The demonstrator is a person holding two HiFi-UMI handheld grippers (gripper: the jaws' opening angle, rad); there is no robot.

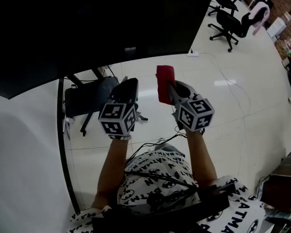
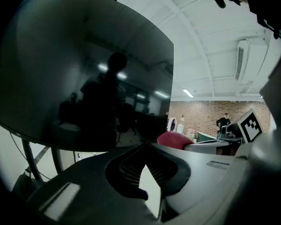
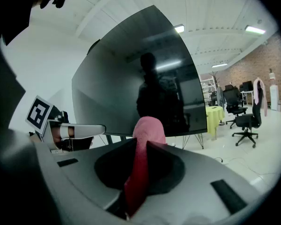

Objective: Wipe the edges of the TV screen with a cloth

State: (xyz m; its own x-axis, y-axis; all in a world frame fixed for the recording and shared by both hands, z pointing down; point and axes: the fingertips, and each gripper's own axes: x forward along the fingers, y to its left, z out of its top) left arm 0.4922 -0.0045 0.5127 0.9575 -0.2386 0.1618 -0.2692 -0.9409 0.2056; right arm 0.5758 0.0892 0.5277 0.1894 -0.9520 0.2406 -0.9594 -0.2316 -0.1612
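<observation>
The right claw (image 1: 169, 88) is clamped on a red cloth (image 1: 164, 81), the folded fabric pinched between its jaws with a rounded end poking out past the tips. The left claw (image 1: 129, 83) is pressed together at the tips with nothing in it, held just beside the right one.

Both sit below the lower edge of the TV screen (image 1: 87, 23), and the cloth looks close to that edge, though I can't see it touching. I'd say the wiping stroke itself is not on yet: this is the approach, cloth in hand and aimed at the bottom border. The next move calls for lifting the cloth's free end onto the frame and running it along the edge with light, even pressure. The panel stands on thin legs, so a hard shove might rock it. The empty claw could steady the set if needed.

The screen is switched off, dark and glossy, throwing back a silhouette and the ceiling lights. There is no worktop here, only a pale, shiny floor (image 1: 233, 110) with a cable trailing across it. Black office chairs (image 1: 228, 21) stand well apart from the TV screen, by a brick wall (image 3: 267, 64).
</observation>
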